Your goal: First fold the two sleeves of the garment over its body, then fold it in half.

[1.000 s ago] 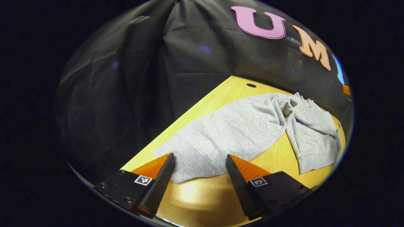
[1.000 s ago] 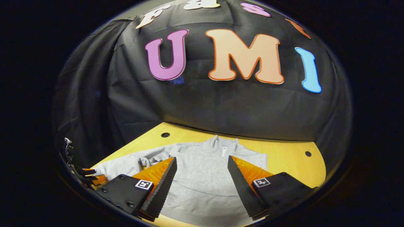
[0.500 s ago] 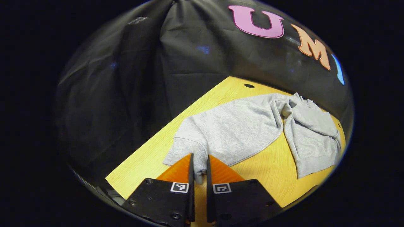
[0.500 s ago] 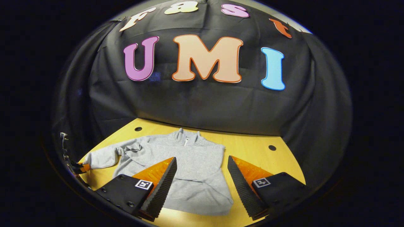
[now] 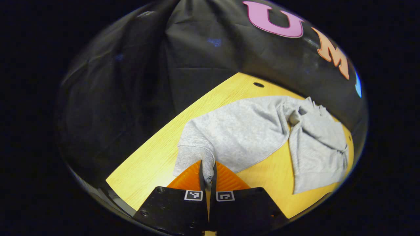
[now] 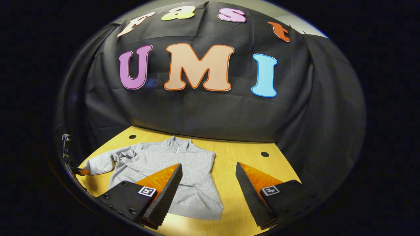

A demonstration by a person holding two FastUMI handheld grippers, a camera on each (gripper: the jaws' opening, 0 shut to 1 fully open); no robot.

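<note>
— Gripper status first: my left gripper [image 5: 207,173] is clenched on the cuff [image 5: 193,159] of the sweater's [image 6: 170,170] sleeve [image 5: 236,131], both fingers pinching the cloth. My right gripper [image 6: 208,193] is released, jaws wide apart, hovering over the near hem of the sweater and holding nothing.

— Where does the sweater lie?

— Flat on the wooden surface [image 6: 242,157], collar [image 6: 178,144] toward the booth wall. The sleeve I hold stretches out to one side of the body; the cuff end is lifted just off the surface.

— What could go wrong?

— I judge three risks. The pinch takes only the cuff's edge, so the cloth could slip out as I carry it across. If I pull too hard, the whole sweater may drag sideways instead of folding at the shoulder, since my right gripper is not pinning the body. And the bunched cloth near the shoulder [image 5: 297,113] could leave a crooked fold.

— Count things for me.

— One sweater, one collar. One sleeve lies plainly out to the side; I cannot tell how the other lies. Two grippers. Two round holes in the surface on the wall side of the sweater, [image 6: 132,136] and [image 6: 264,154].
</note>
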